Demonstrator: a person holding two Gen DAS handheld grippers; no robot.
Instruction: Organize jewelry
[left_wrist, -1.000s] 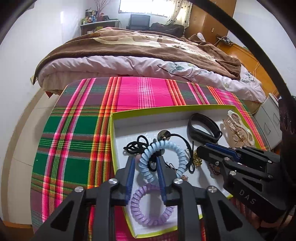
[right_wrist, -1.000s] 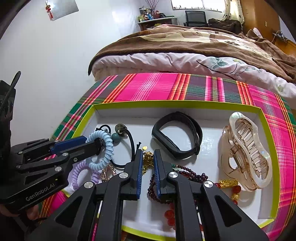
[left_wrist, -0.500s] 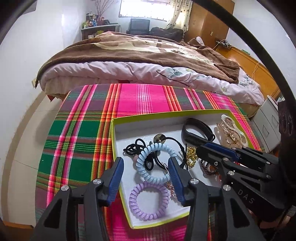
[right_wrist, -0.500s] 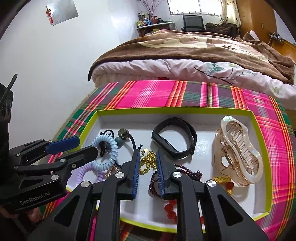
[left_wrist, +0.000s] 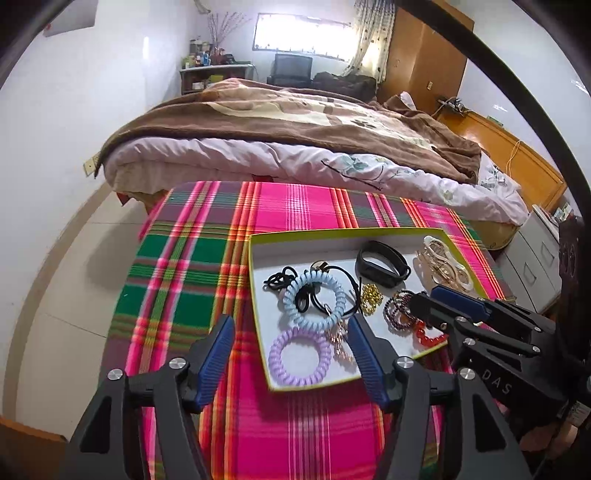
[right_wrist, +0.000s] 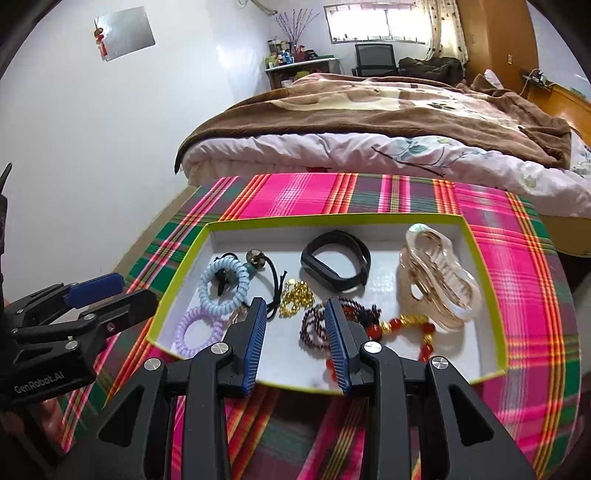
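Home bedroom: bed (left_wrist: 295, 147), wardrobe (left_wrist: 421, 55).

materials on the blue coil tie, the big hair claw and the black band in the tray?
Blue coil tie: looks like glossy plastic, moulded in a phone-cord spiral. Hair claw: translucent champagne plastic, likely acrylic, light passing through, with gold-toned teeth inside that may be metal. Black band: matte, flexible-looking loop, probably silicone or rubber. All lie in the tray.

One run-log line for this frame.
left gripper open, empty | right gripper open, empty | jewelry in tray
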